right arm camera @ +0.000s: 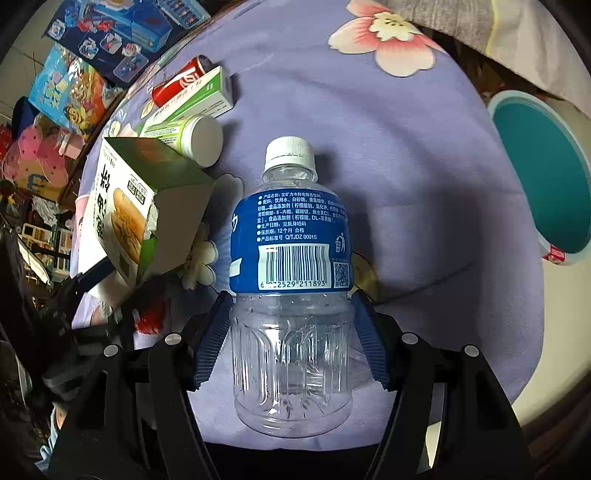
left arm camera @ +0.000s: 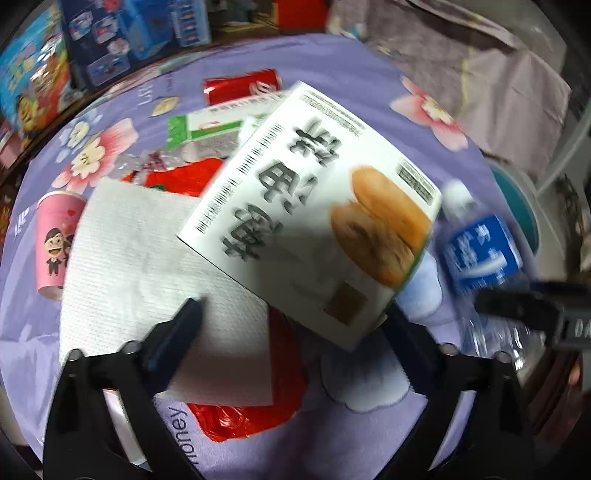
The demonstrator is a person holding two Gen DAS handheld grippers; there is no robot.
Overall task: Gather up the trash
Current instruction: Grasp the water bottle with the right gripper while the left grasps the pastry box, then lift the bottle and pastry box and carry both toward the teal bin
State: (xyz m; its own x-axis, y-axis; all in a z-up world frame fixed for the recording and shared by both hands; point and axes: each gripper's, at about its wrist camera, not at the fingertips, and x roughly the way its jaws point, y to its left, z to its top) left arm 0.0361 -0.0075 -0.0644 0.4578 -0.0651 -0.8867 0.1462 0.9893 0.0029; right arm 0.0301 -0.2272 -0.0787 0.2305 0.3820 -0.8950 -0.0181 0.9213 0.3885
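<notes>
My right gripper [right arm camera: 291, 299] is shut on an empty clear plastic bottle [right arm camera: 291, 280] with a blue label and white cap, holding it by its lower body above the purple flowered cloth [right arm camera: 388, 147]. The bottle also shows blurred in the left wrist view [left arm camera: 476, 240]. My left gripper [left arm camera: 291, 306] has its jaws wide apart. A white cardboard box with a bun picture [left arm camera: 314, 206] lies tilted between the fingers, touching the right one; the frames do not show a firm grip. The box also shows in the right wrist view [right arm camera: 125, 218]. A white paper towel [left arm camera: 147, 280] lies under the left finger.
A teal bin [right arm camera: 546, 181] stands at the right beyond the cloth. On the cloth lie a red can [left arm camera: 243, 86], a green-white carton [left arm camera: 207, 129], a white-capped pill bottle [right arm camera: 184, 136], a red plastic bag [left arm camera: 240, 413] and a pink paper cup [left arm camera: 55, 240]. Toy boxes [left arm camera: 129, 33] line the back.
</notes>
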